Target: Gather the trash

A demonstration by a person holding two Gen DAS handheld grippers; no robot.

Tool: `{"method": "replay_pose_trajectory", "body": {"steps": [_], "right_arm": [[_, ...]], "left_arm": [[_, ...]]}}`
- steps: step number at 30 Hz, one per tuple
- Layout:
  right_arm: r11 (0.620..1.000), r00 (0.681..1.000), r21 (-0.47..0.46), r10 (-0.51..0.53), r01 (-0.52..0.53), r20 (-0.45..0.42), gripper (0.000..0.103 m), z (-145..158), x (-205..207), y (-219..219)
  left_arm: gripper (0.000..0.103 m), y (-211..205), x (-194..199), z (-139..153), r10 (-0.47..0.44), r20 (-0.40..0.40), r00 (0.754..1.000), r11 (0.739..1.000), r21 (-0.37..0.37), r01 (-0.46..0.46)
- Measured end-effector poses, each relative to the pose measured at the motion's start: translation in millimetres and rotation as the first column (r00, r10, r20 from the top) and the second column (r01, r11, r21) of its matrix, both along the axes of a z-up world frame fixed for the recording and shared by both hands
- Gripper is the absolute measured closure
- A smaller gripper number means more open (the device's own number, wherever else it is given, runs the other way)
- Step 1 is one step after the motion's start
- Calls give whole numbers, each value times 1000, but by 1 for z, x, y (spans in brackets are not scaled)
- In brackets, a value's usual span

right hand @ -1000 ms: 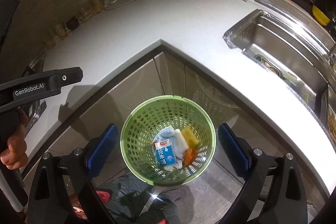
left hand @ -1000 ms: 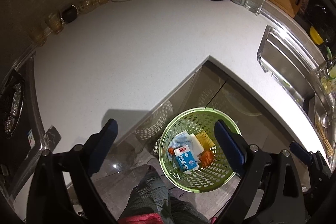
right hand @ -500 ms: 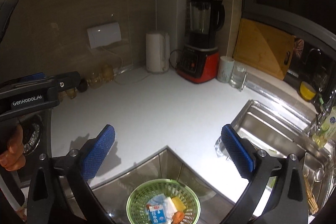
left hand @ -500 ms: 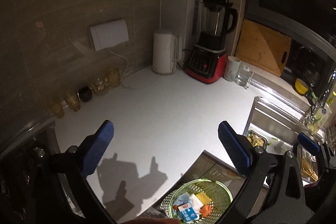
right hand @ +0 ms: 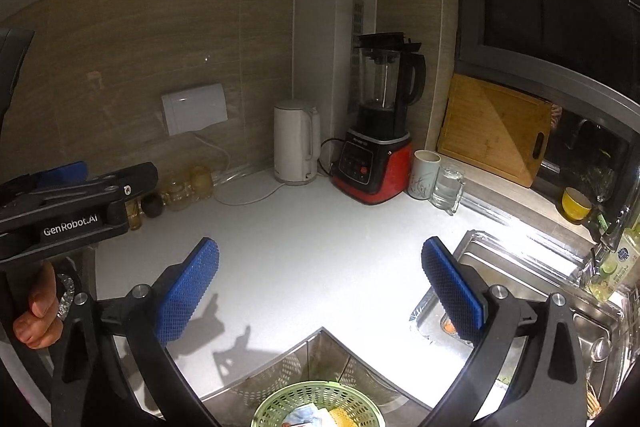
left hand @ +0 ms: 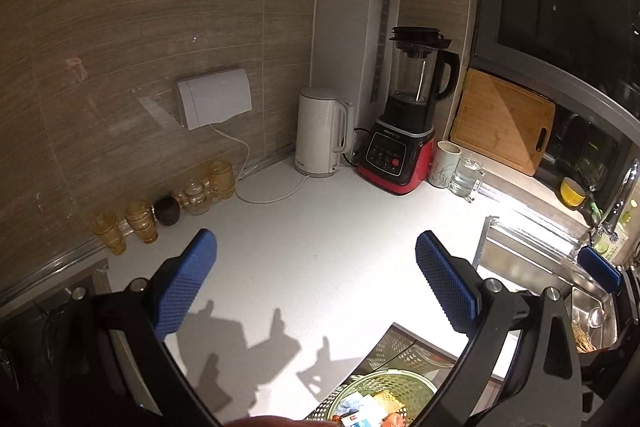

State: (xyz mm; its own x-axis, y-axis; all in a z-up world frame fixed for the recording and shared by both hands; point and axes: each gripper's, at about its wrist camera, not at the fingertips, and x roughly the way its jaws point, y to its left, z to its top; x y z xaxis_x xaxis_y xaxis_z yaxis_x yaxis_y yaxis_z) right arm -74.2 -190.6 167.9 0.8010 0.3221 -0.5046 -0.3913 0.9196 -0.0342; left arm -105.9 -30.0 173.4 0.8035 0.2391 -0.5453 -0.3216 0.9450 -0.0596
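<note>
Hovering over the white countertop (left hand: 328, 259), the left gripper (left hand: 316, 275) has its blue pads spread wide with nothing between them. The right gripper (right hand: 320, 279) is likewise wide apart and empty. Below and just behind both sets of fingertips, at the bottom edge of each view, sits the green perforated basket (right hand: 316, 405) on the floor in front of the counter's inner corner; it holds the collected trash (left hand: 360, 413), partly cut off by the frame. Ahead of both grippers stand a white kettle (left hand: 322, 133) and a red-based blender (left hand: 404, 147) against the wall. Right of the right gripper lies the steel sink (right hand: 532, 279).
</note>
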Motion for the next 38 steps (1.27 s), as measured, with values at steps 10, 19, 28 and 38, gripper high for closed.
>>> {"method": "replay_pose_trajectory", "body": {"steps": [10, 19, 28, 38], "right_arm": [[1000, 1000, 1, -24, 24, -19, 2, -4, 11, 1], [1000, 999, -5, -27, 27, -32, 2, -8, 16, 0], [1000, 999, -5, -21, 21, -37, 2, -9, 20, 1], [1000, 999, -7, -21, 20, -40, 2, -10, 21, 4]], "left_arm": [[8, -3, 12, -4, -29, -16, 999, 1000, 5, 29], [8, 2, 19, -9, -32, -28, 999, 999, -19, 32], [8, 6, 19, -10, -20, -16, 1000, 999, -26, 20], [8, 5, 20, -11, -34, -28, 999, 999, -16, 33]]}}
